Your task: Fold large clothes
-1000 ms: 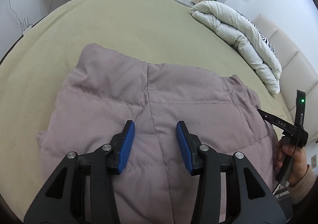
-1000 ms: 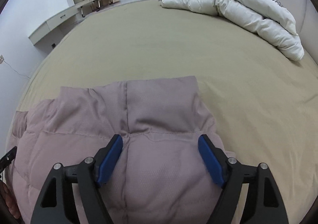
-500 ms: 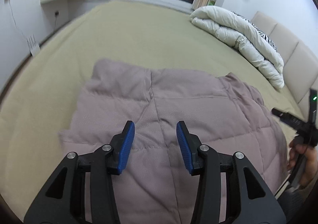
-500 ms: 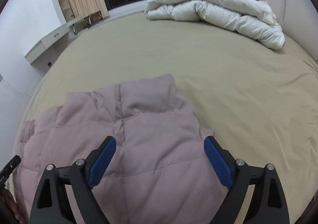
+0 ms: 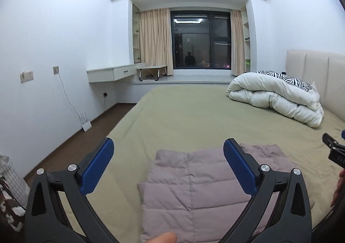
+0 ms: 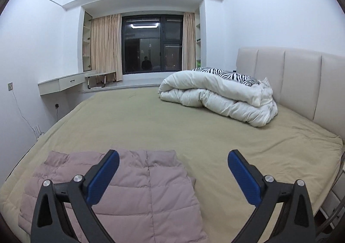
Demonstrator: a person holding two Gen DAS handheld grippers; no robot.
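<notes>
Mauve quilted down jacket (image 5: 194,184), folded into a compact, roughly rectangular bundle, lying flat on olive-green bed sheet (image 5: 194,117) near the front edge; stitched seams crossing the top, one corner (image 6: 56,156) slightly rumpled.

One quilted jacket (image 5: 194,189), one bed (image 5: 183,117), one white duvet (image 5: 273,94), two curtains (image 5: 155,40), one window (image 5: 200,40), one desk (image 5: 112,73), two grippers (image 5: 168,167)

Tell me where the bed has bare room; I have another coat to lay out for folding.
The widest bare stretch of the olive bedsheet lies between the folded mauve puffer jacket and the white duvet. Another bare strip runs right of the jacket toward the bed's edge. The headboard corner is crowded by the duvet and a zebra-print pillow.
</notes>
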